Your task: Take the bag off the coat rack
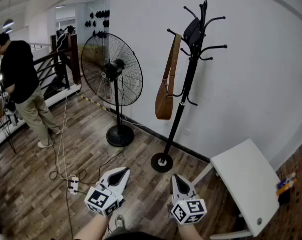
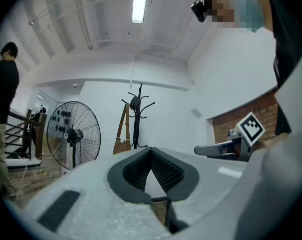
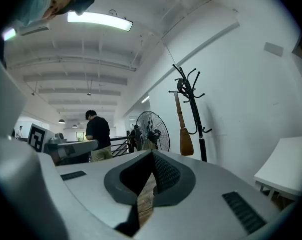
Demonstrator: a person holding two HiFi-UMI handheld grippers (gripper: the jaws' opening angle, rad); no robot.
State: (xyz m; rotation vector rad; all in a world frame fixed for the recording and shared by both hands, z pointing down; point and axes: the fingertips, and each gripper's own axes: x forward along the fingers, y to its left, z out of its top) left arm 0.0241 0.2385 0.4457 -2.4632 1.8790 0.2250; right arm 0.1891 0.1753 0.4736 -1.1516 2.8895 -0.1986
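Against the white wall stands one black rack (image 1: 188,79), and the single brown bag (image 1: 164,101) hangs on its left side. The long strap (image 1: 173,59) is looped over an upper hook, so the bag's body dangles beside the pole, clear of the floor. A dark item (image 1: 192,31) sits near the rack's top; what it is cannot be told.

Both grippers are well short of the rack, low and near the person's body. The left gripper (image 1: 120,171) and the right gripper (image 1: 180,178) each have their jaws pressed together with nothing between them. They point roughly level toward the rack, which suggests the approach has not begun. To free the bag, the strap will probably need lifting up and off the hook's curled tip.

One standing fan (image 1: 112,76) is left of the rack, and one white table (image 1: 246,184) is to its right, nearer the person. One other person (image 1: 20,79) stands far to the rack's left, by a railing. One power strip (image 1: 73,184) lies on the wood floor, left of the rack's base.
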